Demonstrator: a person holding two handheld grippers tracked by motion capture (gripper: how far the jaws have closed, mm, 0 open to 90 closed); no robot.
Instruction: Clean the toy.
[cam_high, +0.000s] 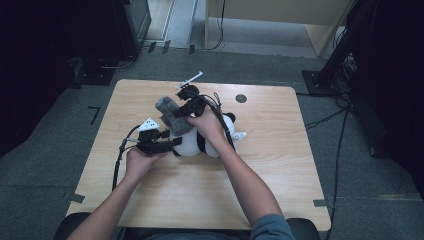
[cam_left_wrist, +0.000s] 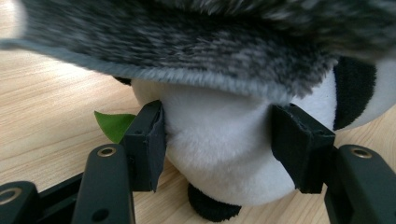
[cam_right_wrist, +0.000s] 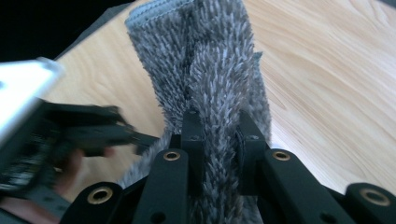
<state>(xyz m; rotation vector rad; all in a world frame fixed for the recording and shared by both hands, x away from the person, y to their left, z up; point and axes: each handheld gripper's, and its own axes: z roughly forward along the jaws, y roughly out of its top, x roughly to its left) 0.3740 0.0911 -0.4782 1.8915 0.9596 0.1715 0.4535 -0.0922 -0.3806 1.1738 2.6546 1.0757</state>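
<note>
Between the left gripper's (cam_left_wrist: 219, 140) pads sits the plush panda (cam_left_wrist: 224, 168); the right gripper (cam_right_wrist: 219, 140) clamps the grey fluffy cloth (cam_right_wrist: 210, 70), whose pile might slip free.

Wooden table (cam_high: 280, 150), grey carpeted floor (cam_high: 65, 115)

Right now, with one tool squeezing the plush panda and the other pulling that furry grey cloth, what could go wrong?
1. The left gripper pinches only the soft black-and-white plush panda; a hard tug might squeeze it out of the jaws.
2. The right gripper clamps a narrow fold of the furry grey cloth, which could slip free.
3. The cloth drapes over the panda, so pulling may drag the toy across the light wooden table.
</note>
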